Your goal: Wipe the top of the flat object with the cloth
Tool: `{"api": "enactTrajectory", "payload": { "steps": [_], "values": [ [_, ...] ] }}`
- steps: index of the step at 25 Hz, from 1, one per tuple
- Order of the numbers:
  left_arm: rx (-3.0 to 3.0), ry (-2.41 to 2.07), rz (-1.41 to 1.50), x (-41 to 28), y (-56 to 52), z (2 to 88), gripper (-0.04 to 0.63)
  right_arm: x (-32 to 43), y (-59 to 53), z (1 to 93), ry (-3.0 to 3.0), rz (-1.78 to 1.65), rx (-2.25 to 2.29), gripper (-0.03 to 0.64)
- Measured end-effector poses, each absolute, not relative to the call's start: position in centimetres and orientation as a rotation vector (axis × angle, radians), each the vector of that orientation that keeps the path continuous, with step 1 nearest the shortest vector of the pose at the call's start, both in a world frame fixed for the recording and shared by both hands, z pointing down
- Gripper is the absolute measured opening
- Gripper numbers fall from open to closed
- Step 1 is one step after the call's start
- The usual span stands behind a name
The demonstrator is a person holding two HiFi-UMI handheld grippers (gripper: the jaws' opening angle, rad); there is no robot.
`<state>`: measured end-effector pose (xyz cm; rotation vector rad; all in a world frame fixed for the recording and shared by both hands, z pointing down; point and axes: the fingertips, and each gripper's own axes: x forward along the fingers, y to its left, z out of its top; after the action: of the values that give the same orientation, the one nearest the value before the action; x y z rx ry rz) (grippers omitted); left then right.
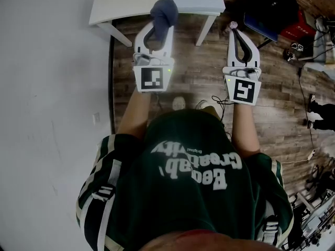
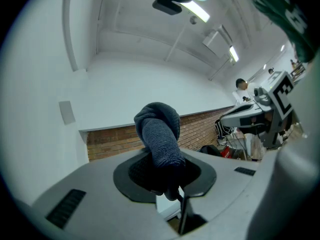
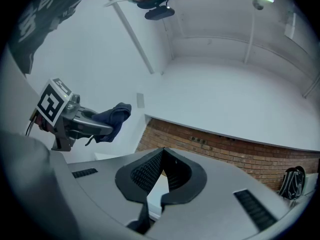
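My left gripper (image 1: 158, 29) is shut on a bunched dark blue cloth (image 1: 164, 13), which sticks up out of its jaws. It is held just in front of a white table (image 1: 123, 4) at the top of the head view. In the left gripper view the cloth (image 2: 161, 134) fills the gap between the pads. My right gripper (image 1: 235, 31) is level with the left, over the wooden floor, right of the table leg (image 1: 205, 27). Its jaws meet at the tips and hold nothing. The right gripper view shows the left gripper (image 3: 75, 120) and the cloth (image 3: 115, 115).
A white wall (image 1: 47, 88) runs along the left. On the wooden floor (image 1: 285, 88) at the right lie a dark bag (image 1: 267, 7), a red item (image 1: 297, 27) and cables. A brick wall (image 3: 220, 151) stands beyond the table.
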<state>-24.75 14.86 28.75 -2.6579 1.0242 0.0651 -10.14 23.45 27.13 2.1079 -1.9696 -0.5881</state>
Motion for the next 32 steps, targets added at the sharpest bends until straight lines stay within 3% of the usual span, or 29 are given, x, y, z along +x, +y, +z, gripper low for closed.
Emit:
{"api": "enactTrajectory", "payload": {
  "steps": [20, 32],
  "values": [
    [-2.667, 0.997, 0.096, -25.9, 13.5, 28.7, 0.076, -11.5, 22.4, 27.4, -1.954, -0.583, 2.125, -0.009],
    [-2.664, 1.007, 0.094, -21.9, 8.1, 29.2, 0.075, -8.0, 16.4, 27.9, -1.989, -0.578, 2.097, -0.009]
  ]
}}
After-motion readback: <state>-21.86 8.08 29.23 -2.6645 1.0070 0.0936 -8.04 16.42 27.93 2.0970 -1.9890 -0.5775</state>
